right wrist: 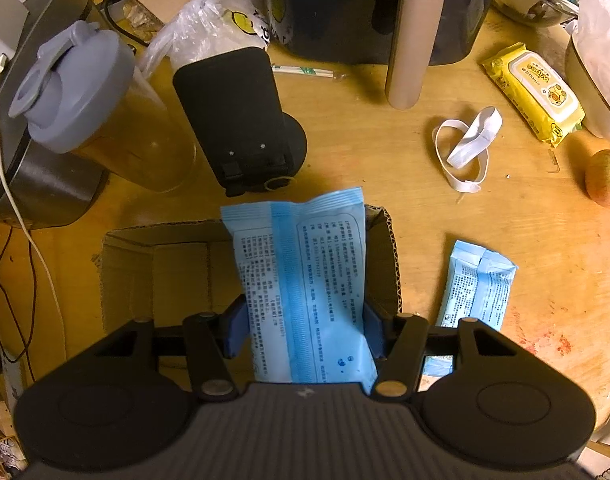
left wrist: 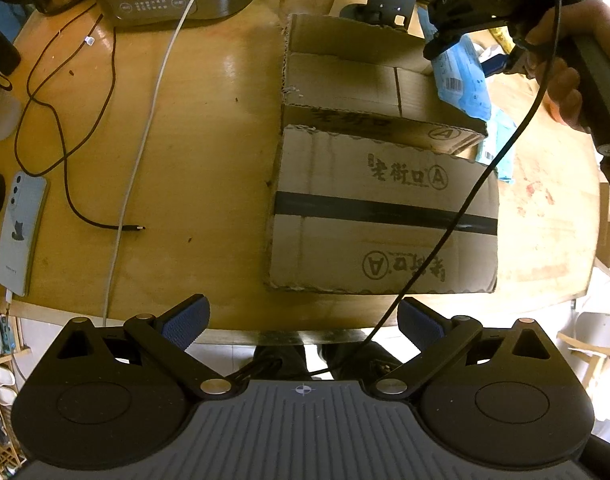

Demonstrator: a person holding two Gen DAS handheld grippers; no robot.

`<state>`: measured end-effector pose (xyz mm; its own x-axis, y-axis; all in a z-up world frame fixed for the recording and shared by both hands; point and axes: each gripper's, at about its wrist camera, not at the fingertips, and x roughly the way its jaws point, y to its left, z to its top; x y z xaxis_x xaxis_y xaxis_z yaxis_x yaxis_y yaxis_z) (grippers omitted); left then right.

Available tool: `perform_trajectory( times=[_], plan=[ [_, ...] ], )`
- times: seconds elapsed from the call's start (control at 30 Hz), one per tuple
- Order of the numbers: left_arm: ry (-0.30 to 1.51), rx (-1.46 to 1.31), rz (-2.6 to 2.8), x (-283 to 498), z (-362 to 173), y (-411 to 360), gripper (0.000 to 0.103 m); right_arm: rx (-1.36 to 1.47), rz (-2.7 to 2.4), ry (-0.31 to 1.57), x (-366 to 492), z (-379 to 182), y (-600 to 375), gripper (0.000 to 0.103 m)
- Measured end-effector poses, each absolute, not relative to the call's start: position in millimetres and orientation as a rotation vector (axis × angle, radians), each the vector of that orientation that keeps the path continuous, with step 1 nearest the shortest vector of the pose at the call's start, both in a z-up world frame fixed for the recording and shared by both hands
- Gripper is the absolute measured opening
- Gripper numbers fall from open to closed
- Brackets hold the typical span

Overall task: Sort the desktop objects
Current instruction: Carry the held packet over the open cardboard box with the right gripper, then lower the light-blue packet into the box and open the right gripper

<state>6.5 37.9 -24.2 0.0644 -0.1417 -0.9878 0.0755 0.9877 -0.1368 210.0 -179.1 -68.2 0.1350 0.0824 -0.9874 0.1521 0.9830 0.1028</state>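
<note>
between the blue pads of the right gripper [right wrist: 305, 332], a light blue packet [right wrist: 305, 280] is clamped across its width; the jaws stand narrow, pressed on both long edges. the packet's long axis runs forward along the fingers, so with the tool pointing down it hangs end-down. directly beneath it lies the open cardboard box [right wrist: 165, 264], its mouth upward. the packet sits over the box's right-hand side, near the right wall, so the coming release appears to turn on lowering straight into the opening. the right hand is the nearer one to the box mouth.

the left gripper [left wrist: 303, 320] has its jaws spread wide with nothing between them, over the near table edge, short of the box's outer flap [left wrist: 385, 220].

materials: the packet is soft printed film with a crimped centre seam, likely to flex on contact. the box is corrugated board, ragged at the cut edges, with a dark tape band. just right of the box a second blue packet [right wrist: 479, 284] lies flat on the glossy wooden table [right wrist: 385, 168]. farther off lie a white elastic band [right wrist: 465, 148] and a yellow wipes pack [right wrist: 533, 92].
</note>
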Motion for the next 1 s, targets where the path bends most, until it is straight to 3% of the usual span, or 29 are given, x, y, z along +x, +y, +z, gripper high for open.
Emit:
perform_trajectory(
  times=[1.0],
  plan=[
    [1.535, -0.061, -0.129, 14.0, -35.0, 39.3, 0.103, 0.174, -0.039, 1.495, 212.1, -125.0, -166.5, 0.056]
  ],
)
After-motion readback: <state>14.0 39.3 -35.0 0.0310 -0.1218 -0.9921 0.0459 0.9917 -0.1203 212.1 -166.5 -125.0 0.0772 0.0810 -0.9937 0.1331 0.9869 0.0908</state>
